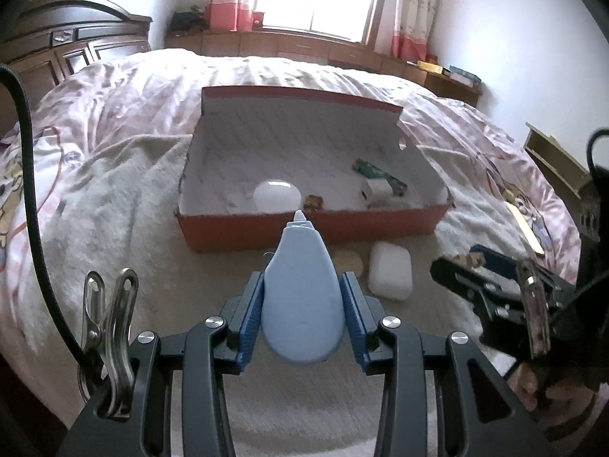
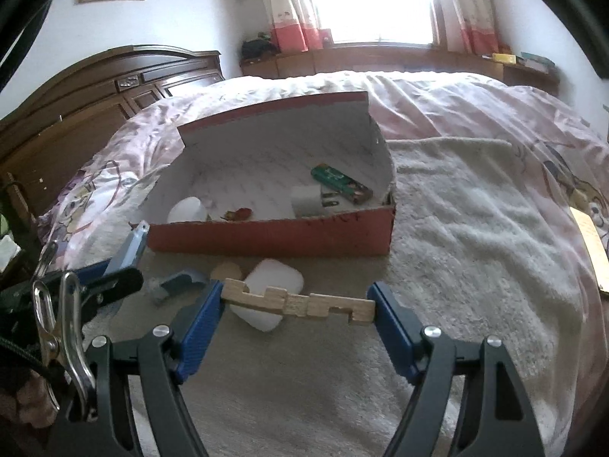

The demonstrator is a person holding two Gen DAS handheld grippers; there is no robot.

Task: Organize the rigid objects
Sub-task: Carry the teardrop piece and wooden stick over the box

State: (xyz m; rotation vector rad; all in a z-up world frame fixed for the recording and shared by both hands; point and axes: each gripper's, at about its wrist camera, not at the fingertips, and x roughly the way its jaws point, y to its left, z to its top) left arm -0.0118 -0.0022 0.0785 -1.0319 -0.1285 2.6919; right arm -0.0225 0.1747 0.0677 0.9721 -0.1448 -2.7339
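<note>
My left gripper [image 1: 302,289] is shut on a light blue teardrop-shaped plastic object [image 1: 302,297], its tip pointing at the red box [image 1: 312,230]. My right gripper [image 2: 295,301] is shut on a notched wooden strip [image 2: 300,302], held crosswise by its ends above the bed. The open red box [image 2: 274,238] holds a white oval object [image 1: 276,195], a white plug [image 2: 306,200], a green packet [image 2: 338,182] and a small red-brown item [image 2: 238,214]. A white case [image 1: 390,274] lies in front of the box, also in the right wrist view [image 2: 266,297].
A round tan piece [image 1: 348,259] and a small blue-grey object [image 2: 173,285] lie on the white blanket [image 2: 475,251] beside the case. A wooden headboard [image 2: 95,91] is at left. A wooden slat [image 2: 592,251] lies at the bed's right edge.
</note>
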